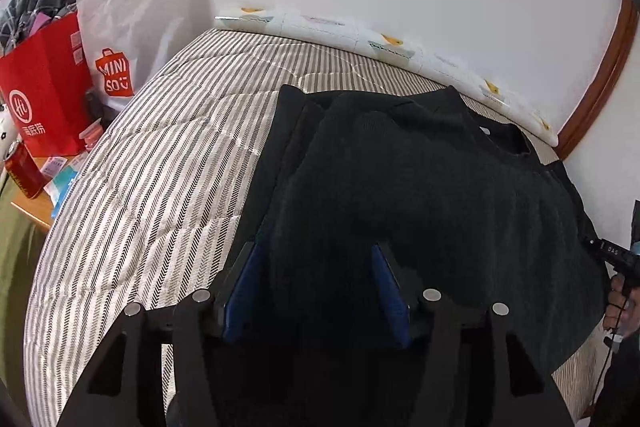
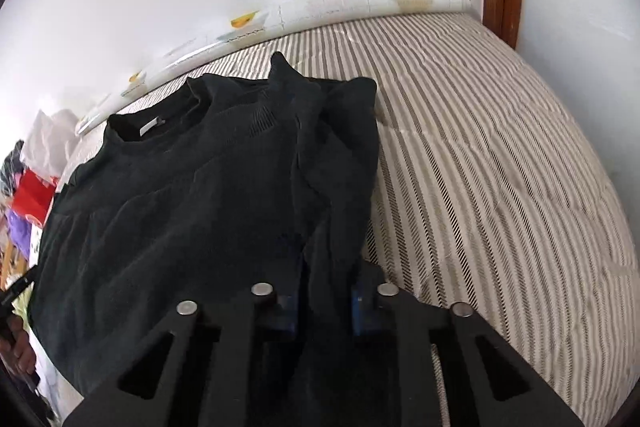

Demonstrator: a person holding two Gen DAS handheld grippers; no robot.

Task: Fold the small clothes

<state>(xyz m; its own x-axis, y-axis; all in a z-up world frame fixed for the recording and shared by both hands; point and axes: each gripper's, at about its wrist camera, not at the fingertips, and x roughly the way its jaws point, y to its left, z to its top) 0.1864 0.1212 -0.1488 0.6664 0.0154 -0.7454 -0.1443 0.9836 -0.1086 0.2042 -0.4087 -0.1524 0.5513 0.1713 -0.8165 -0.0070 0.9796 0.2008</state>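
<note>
A black sweater lies on the striped bed, one side folded over, the right tongs clamped on its lower edge and the left tongs standing apart above the fabric.

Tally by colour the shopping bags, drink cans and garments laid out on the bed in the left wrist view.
Red paper shopping bag: 1
White Miniso shopping bag: 1
Red drink can: 1
Black knitted sweater on striped quilt: 1
Total: 4
</note>
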